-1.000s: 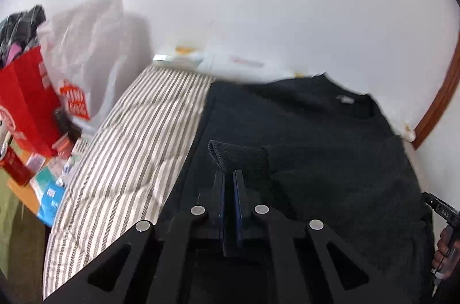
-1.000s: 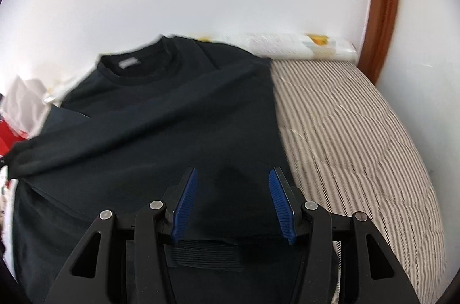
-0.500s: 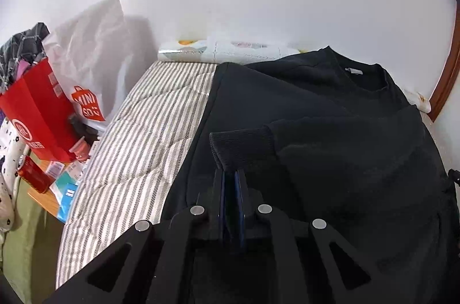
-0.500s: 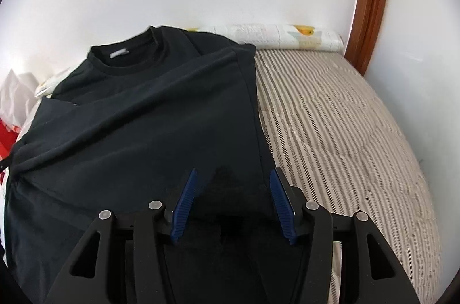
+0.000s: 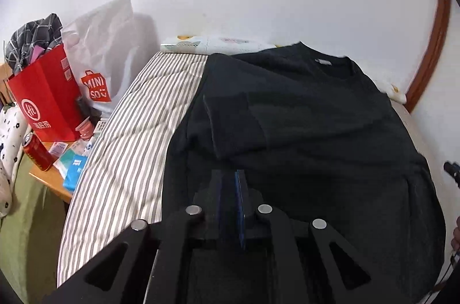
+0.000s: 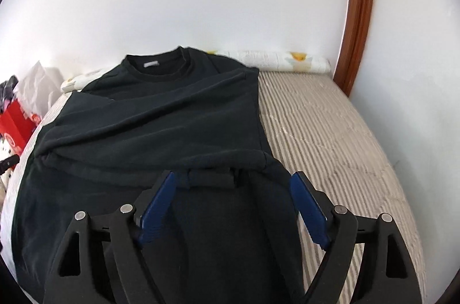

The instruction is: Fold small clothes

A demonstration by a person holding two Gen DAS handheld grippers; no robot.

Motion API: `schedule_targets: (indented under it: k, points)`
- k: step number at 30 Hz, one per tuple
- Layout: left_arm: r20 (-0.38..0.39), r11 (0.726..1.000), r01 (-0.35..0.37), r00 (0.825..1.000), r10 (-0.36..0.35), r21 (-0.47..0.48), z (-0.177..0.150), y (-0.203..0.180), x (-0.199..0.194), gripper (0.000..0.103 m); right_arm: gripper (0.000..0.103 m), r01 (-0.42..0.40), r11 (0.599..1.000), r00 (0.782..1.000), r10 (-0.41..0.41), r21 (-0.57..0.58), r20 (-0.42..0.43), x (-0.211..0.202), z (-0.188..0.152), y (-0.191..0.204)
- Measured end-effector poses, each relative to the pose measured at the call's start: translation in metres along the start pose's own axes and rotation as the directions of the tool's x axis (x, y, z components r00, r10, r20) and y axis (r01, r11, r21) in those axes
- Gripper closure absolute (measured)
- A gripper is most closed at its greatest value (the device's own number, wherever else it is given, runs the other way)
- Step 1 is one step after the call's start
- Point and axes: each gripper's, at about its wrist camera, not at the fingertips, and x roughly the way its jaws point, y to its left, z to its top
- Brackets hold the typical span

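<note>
Left wrist view shows the left hand-held gripper [image 5: 231, 189] with its blue pads pressed nearly together and nothing between them; the cuff [image 5: 230, 125] of a folded-in sleeve lies flat just ahead of its tips, so the sleeve looks already laid across the body and let go. In the right wrist view, the right hand-held gripper [image 6: 233, 200] hangs wide open above the lower part of the black sweatshirt [image 6: 161, 114], its fingers [image 6: 158, 200] straddling a dark ribbed band just ahead of them; it grips nothing. Beyond that band a sleeve runs slantwise across the chest from the far right shoulder toward the near left, probably placed there to narrow the garment before a fold from hem to collar [image 6: 156, 65]. The sweatshirt lies spread on a bed [image 6: 330, 131] with a grey-and-white striped cover, collar at the far end by a rolled patterned cloth [image 6: 287, 61] against the white wall. Right of the right tool the striped cover is bare up to a brown wooden frame [image 6: 359, 16]. Left of the left tool, off the bed's edge, stand a red paper bag [image 5: 46, 100] and a white shopping bag [image 5: 106, 45], with a red can [image 5: 36, 151] and small packets on a low desk [image 5: 49, 177].
</note>
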Motion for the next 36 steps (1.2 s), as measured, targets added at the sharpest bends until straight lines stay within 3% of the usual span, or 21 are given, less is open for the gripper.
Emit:
schedule_targets:
  k: [6,9,11,17,26,28,36]
  points:
    - [-0.023,1.000,0.011,1.000,-0.011,-0.019,-0.032,-0.003,-0.020,0.093,0.018,0.044,0.999,0.998,-0.044,0.003,0.046,-0.024,-0.027,0.007]
    - [-0.036,0.999,0.013,0.999,-0.014,-0.032,-0.049,-0.003,-0.026,0.080,0.018,0.014,1.000,0.999,-0.014,0.000,0.052,-0.028,-0.039,0.006]
    - [-0.050,1.000,0.020,0.999,-0.021,-0.024,-0.060,-0.002,-0.027,0.074,0.018,-0.001,1.000,1.000,0.001,0.000,0.028,-0.026,-0.046,0.004]
    - [-0.101,1.000,-0.007,0.995,0.005,-0.018,-0.098,0.010,-0.028,0.073,0.018,0.014,1.000,0.996,-0.015,-0.009,-0.090,-0.015,-0.078,-0.001]
    - [-0.067,1.000,0.023,0.997,-0.025,-0.021,-0.119,0.025,-0.045,0.065,0.021,0.027,0.996,0.991,-0.015,0.087,-0.132,-0.012,-0.109,-0.021]
    - [-0.069,0.999,0.032,0.997,-0.035,-0.038,-0.121,0.031,-0.046,0.058,0.022,0.034,0.995,0.991,-0.022,0.093,-0.129,-0.015,-0.111,-0.023]
    - [-0.078,0.990,0.128,0.988,-0.132,-0.062,-0.137,0.038,-0.052,0.056,0.022,0.034,0.995,0.986,-0.019,0.089,-0.164,-0.020,-0.127,-0.025]
